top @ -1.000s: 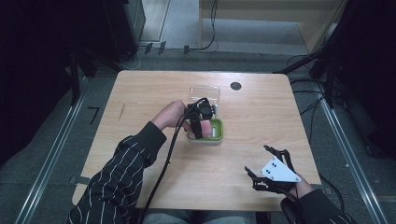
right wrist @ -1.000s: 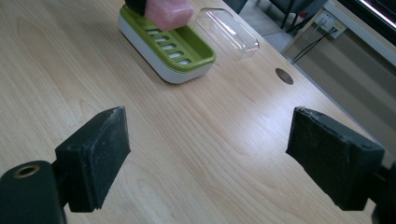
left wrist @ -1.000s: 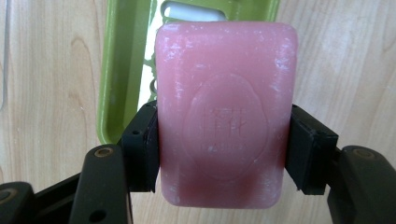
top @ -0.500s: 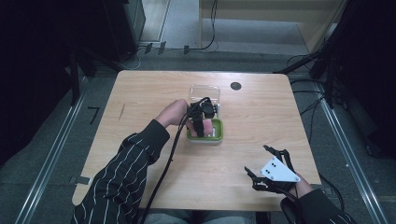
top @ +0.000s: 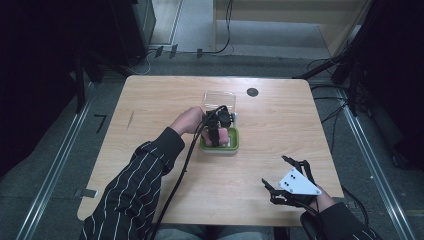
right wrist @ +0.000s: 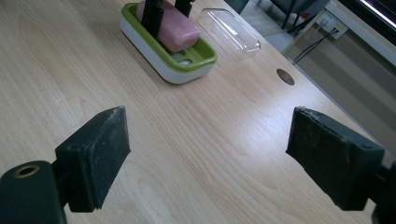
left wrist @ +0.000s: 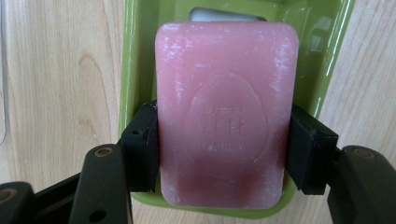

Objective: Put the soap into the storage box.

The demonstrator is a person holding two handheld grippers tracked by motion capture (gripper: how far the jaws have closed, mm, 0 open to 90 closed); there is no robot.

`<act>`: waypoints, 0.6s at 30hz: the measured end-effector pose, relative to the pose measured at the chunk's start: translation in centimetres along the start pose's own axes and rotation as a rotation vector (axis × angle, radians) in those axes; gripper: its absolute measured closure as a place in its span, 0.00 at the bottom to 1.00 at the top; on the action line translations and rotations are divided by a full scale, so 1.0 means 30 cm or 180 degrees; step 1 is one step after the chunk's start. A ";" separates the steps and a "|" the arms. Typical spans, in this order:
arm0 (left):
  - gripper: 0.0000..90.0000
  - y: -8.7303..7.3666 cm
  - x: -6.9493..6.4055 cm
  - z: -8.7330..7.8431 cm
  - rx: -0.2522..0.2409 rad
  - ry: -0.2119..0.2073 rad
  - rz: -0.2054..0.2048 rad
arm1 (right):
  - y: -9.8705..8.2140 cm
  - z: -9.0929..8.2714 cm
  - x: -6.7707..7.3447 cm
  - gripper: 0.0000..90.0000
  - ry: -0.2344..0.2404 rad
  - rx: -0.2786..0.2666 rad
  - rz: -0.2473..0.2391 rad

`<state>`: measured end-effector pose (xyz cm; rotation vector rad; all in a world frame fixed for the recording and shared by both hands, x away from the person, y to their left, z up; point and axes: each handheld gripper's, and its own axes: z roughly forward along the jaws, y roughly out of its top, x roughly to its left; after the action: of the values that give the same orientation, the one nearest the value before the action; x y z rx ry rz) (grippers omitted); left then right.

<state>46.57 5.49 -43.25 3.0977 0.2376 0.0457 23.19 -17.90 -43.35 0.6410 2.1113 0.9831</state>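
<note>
A pink soap bar (left wrist: 226, 112) with a stamped oval mark lies in a green soap dish (left wrist: 135, 56) with a white base. My left gripper (left wrist: 224, 154) is shut on the bar, one pad on each long side. From above, that left gripper (top: 216, 134) points down into the green dish (top: 233, 145) at the table's middle. In the right gripper view the soap (right wrist: 175, 23) sits in the dish (right wrist: 187, 63), black fingers (right wrist: 153, 16) clamping it. My right gripper (top: 282, 175) rests near the front right edge, open with nothing between its pads (right wrist: 95, 149).
A clear plastic lid (top: 219, 99) lies just behind the dish, and it also appears in the right gripper view as a clear lid (right wrist: 229, 32). A round dark hole (top: 252, 92) marks the wooden table (top: 150, 100) at the back. Bare wood surrounds the right gripper.
My left gripper has sunk a little with the soap, down into the green dish. The right gripper has kept still.
</note>
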 end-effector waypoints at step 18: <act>0.40 0.008 0.012 0.014 -0.0081 -0.0008 -0.0040 | 0.000 0.000 0.000 0.15 0.0005 -0.0006 -0.0003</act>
<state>46.96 5.30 -43.64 3.0705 0.2545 0.0439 23.20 -17.90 -43.36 0.6384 2.1118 0.9852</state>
